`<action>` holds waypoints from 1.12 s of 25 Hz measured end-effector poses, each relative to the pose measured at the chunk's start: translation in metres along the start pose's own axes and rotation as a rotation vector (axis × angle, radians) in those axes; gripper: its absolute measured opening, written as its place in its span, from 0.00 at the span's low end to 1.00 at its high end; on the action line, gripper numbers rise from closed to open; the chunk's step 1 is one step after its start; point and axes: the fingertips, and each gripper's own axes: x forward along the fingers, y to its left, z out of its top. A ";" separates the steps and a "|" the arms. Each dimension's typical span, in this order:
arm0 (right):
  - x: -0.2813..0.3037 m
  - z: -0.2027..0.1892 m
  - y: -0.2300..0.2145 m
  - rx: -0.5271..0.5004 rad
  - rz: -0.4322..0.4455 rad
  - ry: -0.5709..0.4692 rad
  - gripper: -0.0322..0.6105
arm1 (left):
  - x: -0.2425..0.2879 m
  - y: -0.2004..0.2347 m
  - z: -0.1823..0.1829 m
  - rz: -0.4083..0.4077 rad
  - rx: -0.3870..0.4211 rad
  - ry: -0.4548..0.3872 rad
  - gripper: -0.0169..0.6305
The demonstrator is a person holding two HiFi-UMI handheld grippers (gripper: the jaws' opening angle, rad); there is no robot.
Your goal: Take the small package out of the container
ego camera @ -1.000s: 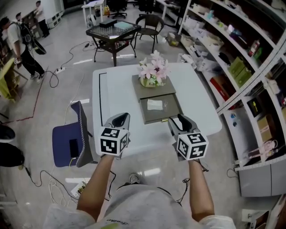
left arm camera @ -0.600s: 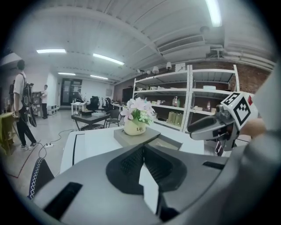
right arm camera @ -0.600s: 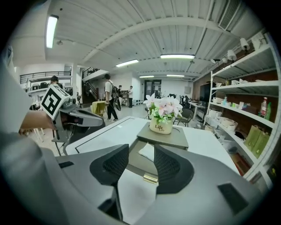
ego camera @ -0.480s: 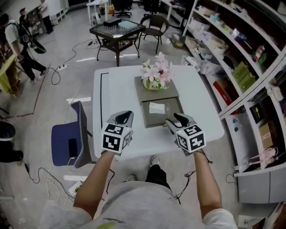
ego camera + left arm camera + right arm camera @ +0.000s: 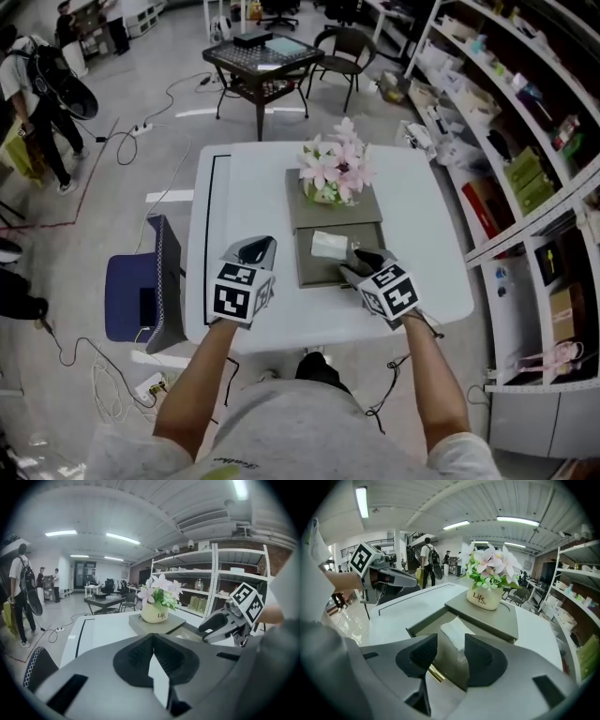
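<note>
Right gripper [image 5: 451,656] has its jaws slightly apart and empty over the front edge of the open drawer [image 5: 309,272], in which the small package [image 5: 329,245] lies; left gripper [image 5: 152,641] has its jaws pressed together, empty; flower pot [image 5: 484,597] reads "Life".

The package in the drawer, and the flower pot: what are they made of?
Package: probably soft paper or tissue in thin clear plastic wrap. It looks white and rumpled, with a shiny see-through end. Pot: likely glazed ceramic. It is smooth, cream and slightly glossy, with dark printed letters, though it could be plastic.
</note>
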 end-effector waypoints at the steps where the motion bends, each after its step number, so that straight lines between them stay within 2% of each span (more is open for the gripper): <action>1: 0.004 -0.002 -0.003 -0.009 0.012 0.014 0.34 | 0.005 0.001 0.000 0.004 -0.005 0.003 0.04; 19: 0.054 -0.034 -0.014 -0.197 0.225 0.209 0.32 | 0.042 0.020 -0.005 0.104 -0.078 0.041 0.04; 23: 0.058 -0.039 -0.016 -0.221 0.255 0.231 0.26 | 0.047 0.021 -0.003 0.115 -0.083 0.041 0.04; 28: 0.059 -0.040 -0.017 -0.233 0.277 0.232 0.13 | 0.052 0.021 0.000 0.124 -0.087 0.040 0.04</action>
